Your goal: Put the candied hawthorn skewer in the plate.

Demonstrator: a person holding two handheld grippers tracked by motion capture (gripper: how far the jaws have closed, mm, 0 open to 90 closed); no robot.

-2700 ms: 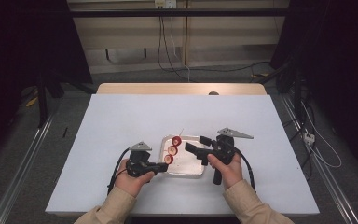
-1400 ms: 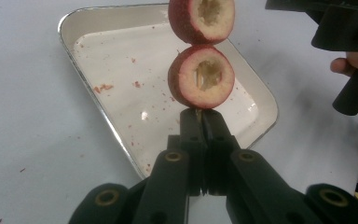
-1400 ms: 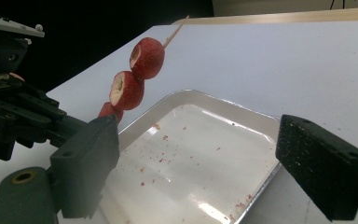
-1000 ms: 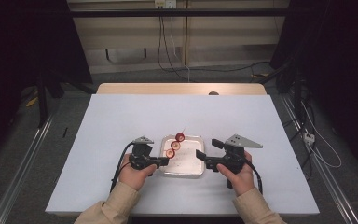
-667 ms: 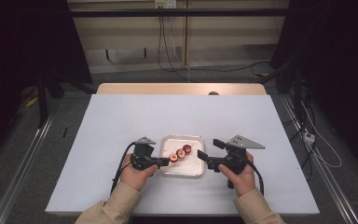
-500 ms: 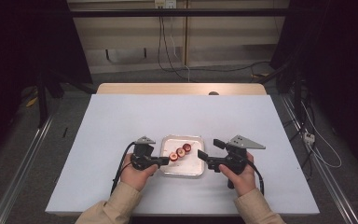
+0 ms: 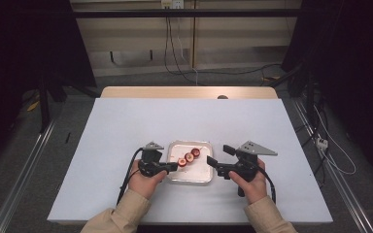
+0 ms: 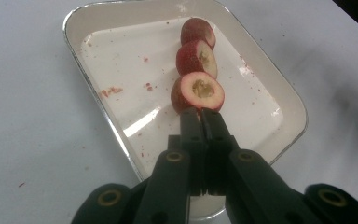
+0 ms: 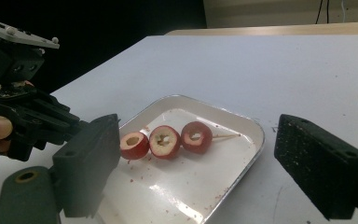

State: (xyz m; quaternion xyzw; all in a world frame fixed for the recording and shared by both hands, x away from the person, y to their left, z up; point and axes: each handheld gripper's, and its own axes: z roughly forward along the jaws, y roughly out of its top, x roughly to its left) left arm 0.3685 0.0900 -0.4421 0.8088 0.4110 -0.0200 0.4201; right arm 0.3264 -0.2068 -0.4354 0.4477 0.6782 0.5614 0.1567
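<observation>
3 hollowed red fruit slices (image 8: 196,91) sit threaded in a row on a thin wooden skewer (image 9: 225,136), and that row is what any coming move turns on. Nearest the person, the left tool (image 8: 201,122) has its jaws pressed together at the skewer's near end, right against the closest slice; I judge they pinch the stick there, though the stick itself is hidden between the pads. From that tool the skewer's long axis runs away and to the right in the high view, slanting across the white tray (image 7: 200,176) toward its far right corner, with the bare pointed tip jutting past the 3rd slice. The slices look to rest low over the tray floor; whether they touch it I cannot tell.

The right tool (image 7: 215,156) stands just beside the tray's right edge, jaws spread wide and holding nothing, aimed across the tray at the row. It is the nearer free tool to the bare tip and the farthest slice, so sliding a slice off would probably fall to it. Nothing stands between its jaws and the fruit but the low tray rim.

Red crumbs (image 8: 110,91) speckle the tray floor. Beyond, the pale desk (image 7: 184,121) lies bare.
</observation>
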